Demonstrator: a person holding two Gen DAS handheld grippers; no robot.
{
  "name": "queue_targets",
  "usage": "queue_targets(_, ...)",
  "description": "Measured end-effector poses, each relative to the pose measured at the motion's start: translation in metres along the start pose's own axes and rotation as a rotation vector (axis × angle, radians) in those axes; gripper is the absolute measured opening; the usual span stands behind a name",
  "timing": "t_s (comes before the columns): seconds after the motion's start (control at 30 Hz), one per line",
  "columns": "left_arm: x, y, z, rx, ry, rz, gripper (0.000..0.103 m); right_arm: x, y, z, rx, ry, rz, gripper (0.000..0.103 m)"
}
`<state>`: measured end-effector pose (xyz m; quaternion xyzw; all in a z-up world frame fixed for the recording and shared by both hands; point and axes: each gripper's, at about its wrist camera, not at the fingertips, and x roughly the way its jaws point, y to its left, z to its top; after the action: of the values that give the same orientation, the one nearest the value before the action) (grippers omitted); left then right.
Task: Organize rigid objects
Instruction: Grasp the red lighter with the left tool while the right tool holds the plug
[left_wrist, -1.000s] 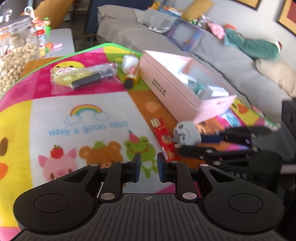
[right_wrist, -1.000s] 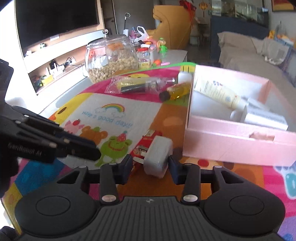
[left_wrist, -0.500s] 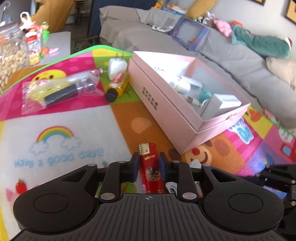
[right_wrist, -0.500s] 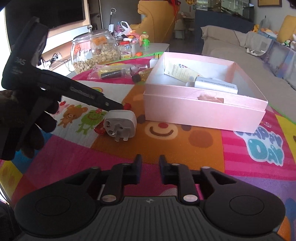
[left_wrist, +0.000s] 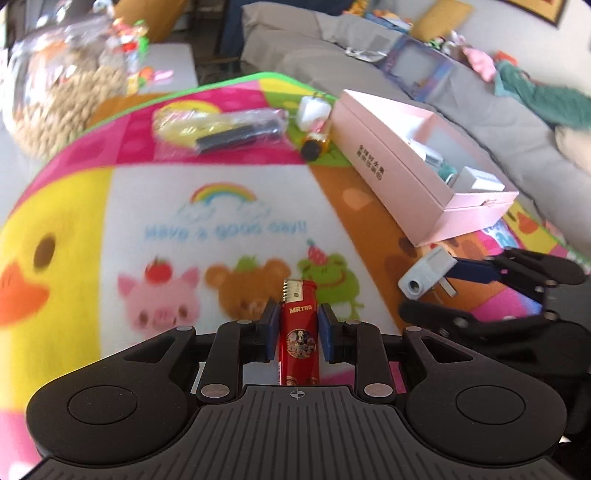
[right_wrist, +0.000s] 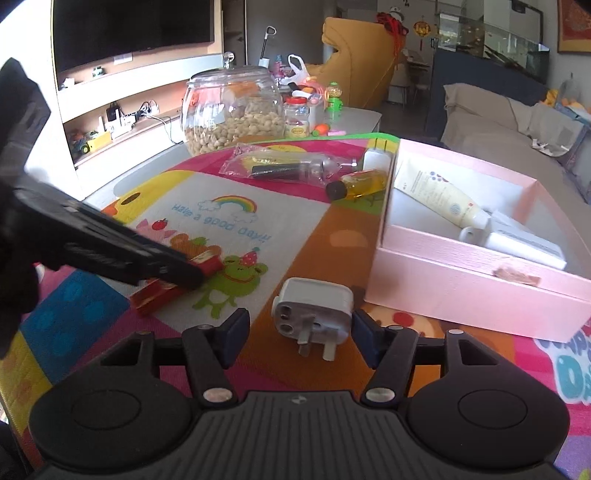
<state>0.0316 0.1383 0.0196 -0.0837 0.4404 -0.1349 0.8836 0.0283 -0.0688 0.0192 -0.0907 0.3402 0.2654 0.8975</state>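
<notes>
Item: my left gripper pinches the red lighter above the mat; my right gripper, jaws opening, straddles the white plug just near-left of the pink box; I'd centre pads before closing.

You are working in a daylit living room, where a grey sofa strewn with cushions and soft toys runs behind the table, and framed pictures hang on the pale wall above it. On the opposite side you have a large dark television mounted over a white shelving unit that holds small toys and cables. Further back stand a yellow armchair and a dark cabinet topped by a glass tank.
</notes>
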Motion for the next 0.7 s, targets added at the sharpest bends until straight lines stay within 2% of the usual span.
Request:
queue_targets(0.03, -0.001, 0.001, -0.002, -0.01, -0.001, -0.005, 0.026, 0.002, 0.0, 0.001, 0.004, 0.009, 0.006, 0.058)
queue_targets(0.07, -0.001, 0.001, -0.003, -0.017, -0.005, -0.005, 0.026, 0.003, -0.001, 0.001, 0.01, 0.019, 0.013, 0.048)
queue_targets(0.1, -0.001, 0.0, -0.003, -0.022, -0.009, -0.004, 0.026, 0.002, -0.002, 0.001, 0.015, 0.031, 0.025, 0.046)
queue_targets(0.27, 0.001, -0.004, -0.006, -0.012, -0.031, -0.031, 0.029, -0.01, -0.002, -0.004, 0.014, 0.066, 0.046, 0.046)
queue_targets(0.57, -0.008, -0.028, -0.02, 0.151, 0.003, -0.009, 0.029, -0.044, -0.001, -0.009, 0.014, 0.17, 0.026, 0.046)
queue_targets(0.7, -0.014, -0.028, -0.031, 0.134, -0.004, -0.029, 0.028, -0.052, -0.007, -0.003, 0.071, 0.164, 0.011, 0.047)
